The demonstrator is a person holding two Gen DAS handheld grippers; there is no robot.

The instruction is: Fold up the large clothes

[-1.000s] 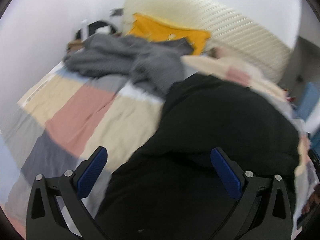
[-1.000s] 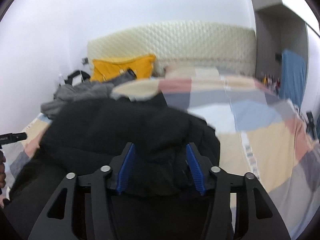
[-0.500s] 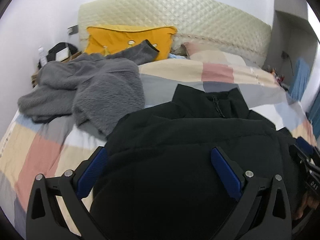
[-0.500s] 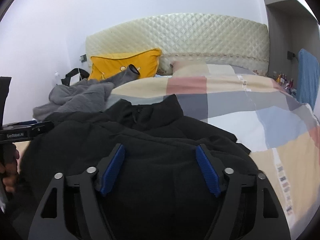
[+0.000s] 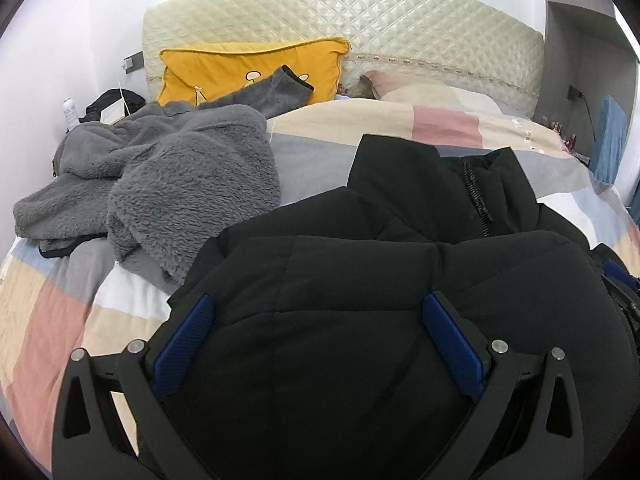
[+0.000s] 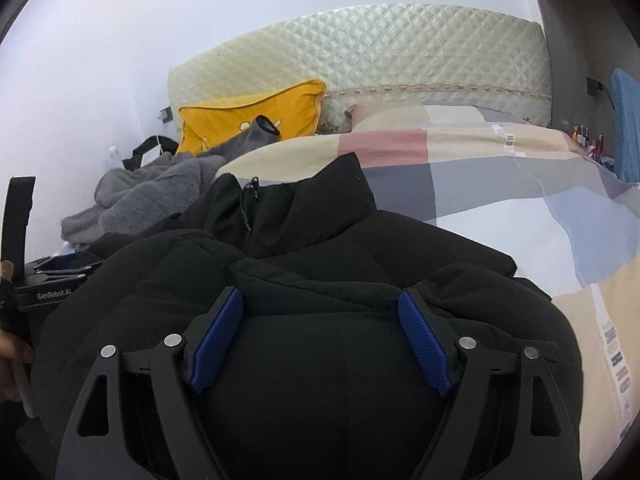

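Black padded zip-up jacket on our patchwork quilt, beneath our wide left gripper, right gripper jaws opening over it, unclamped.

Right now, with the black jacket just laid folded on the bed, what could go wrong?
1. The puffy black jacket may spring back: the right gripper is opening with fabric bulging between its fingers, and the left gripper is open too, so nothing pins the fold.
2. Fabric could snag on a finger as a gripper withdraws.
3. The grey fleece lies against the jacket's edge and could get dragged in.
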